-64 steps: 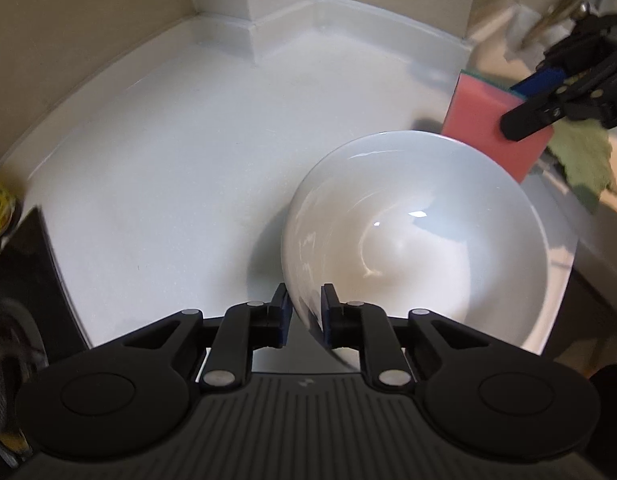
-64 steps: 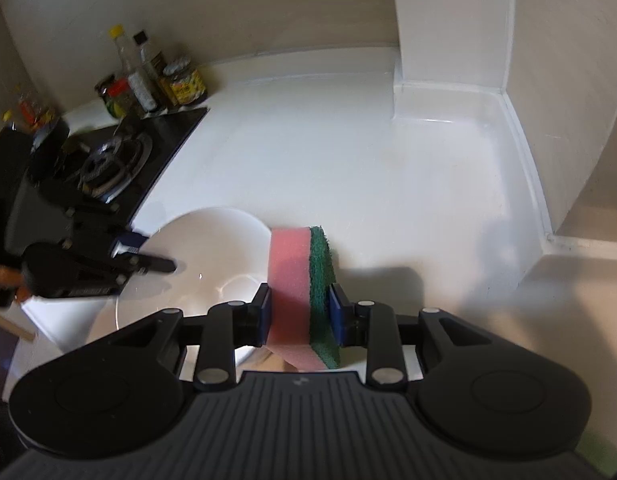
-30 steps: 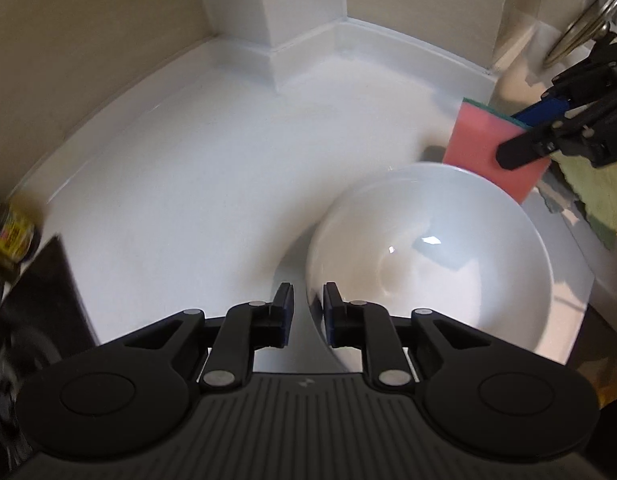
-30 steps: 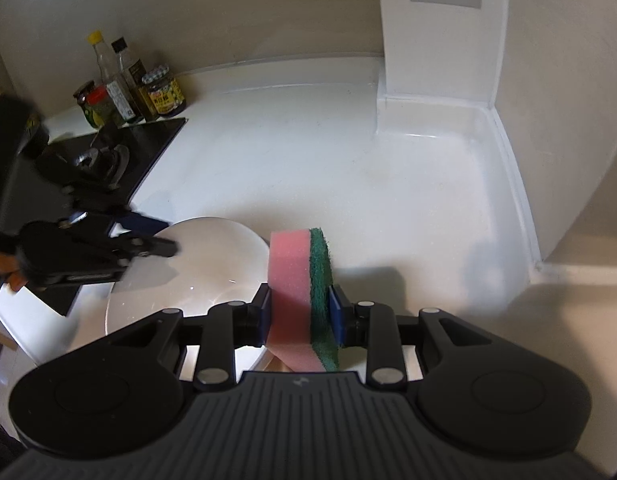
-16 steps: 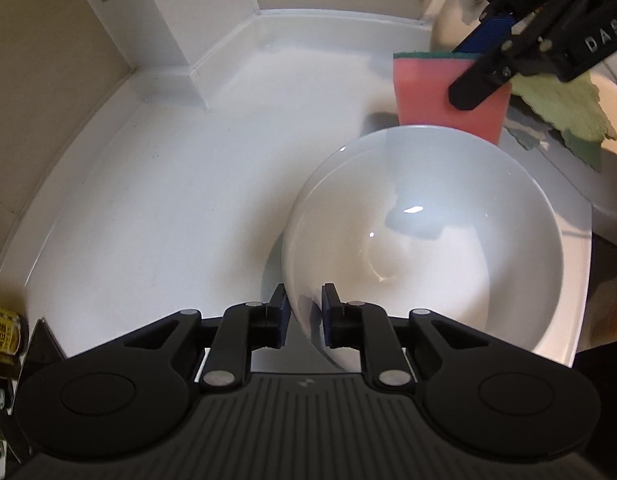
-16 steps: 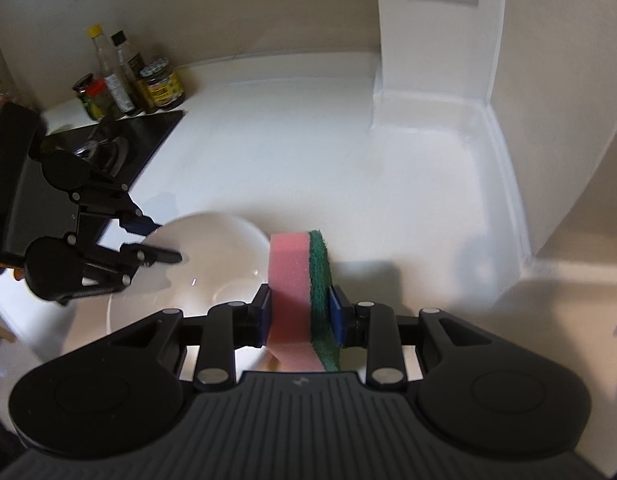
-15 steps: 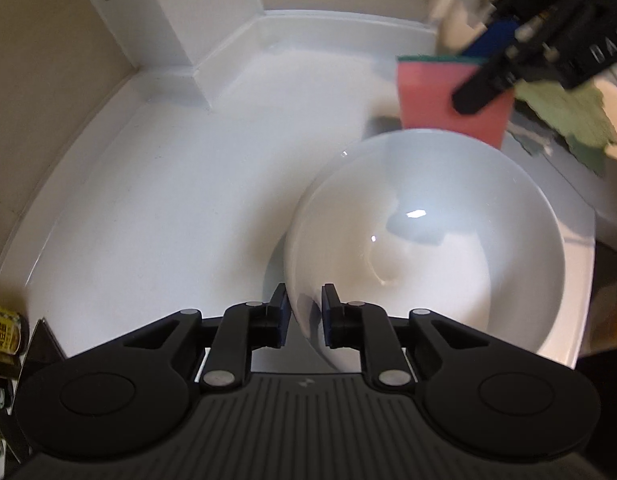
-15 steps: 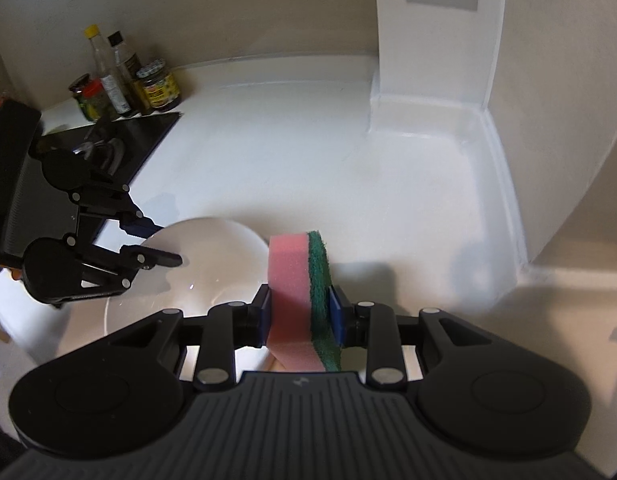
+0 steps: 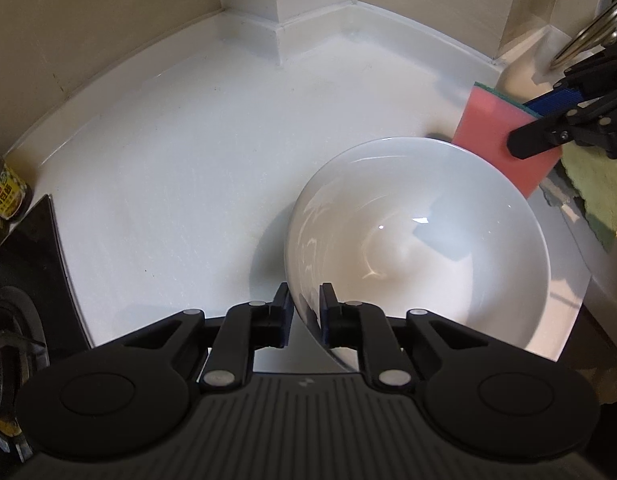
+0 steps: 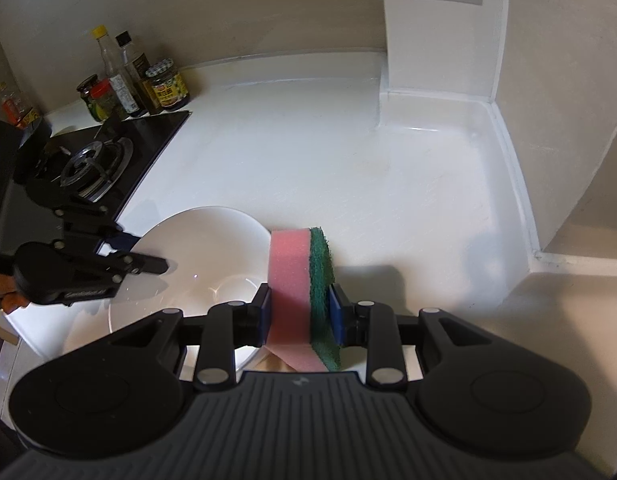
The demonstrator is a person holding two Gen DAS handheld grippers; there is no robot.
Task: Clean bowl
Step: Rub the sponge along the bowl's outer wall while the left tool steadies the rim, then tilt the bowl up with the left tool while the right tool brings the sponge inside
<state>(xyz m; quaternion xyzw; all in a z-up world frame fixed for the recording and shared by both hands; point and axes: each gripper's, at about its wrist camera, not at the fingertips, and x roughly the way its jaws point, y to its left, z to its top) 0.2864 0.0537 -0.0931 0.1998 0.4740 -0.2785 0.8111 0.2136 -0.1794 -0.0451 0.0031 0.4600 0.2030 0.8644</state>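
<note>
At lower centre, your left gripper (image 9: 304, 312) has just been closing; its narrow jaws straddle the white bowl's (image 9: 420, 248) near rim (contact hard to judge). At right, your right gripper (image 10: 300, 316) clamps the pink-and-green sponge (image 10: 296, 280), whose bottom is cut off.

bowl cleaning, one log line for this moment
left gripper: closing on bowl rim | right gripper: holding sponge | sponge: outside bowl

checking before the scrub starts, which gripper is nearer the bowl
Left. The left gripper straddles the bowl near rim, jaws just closing on it. The right gripper, shut on the sponge, sits just past the opposite rim.
</note>
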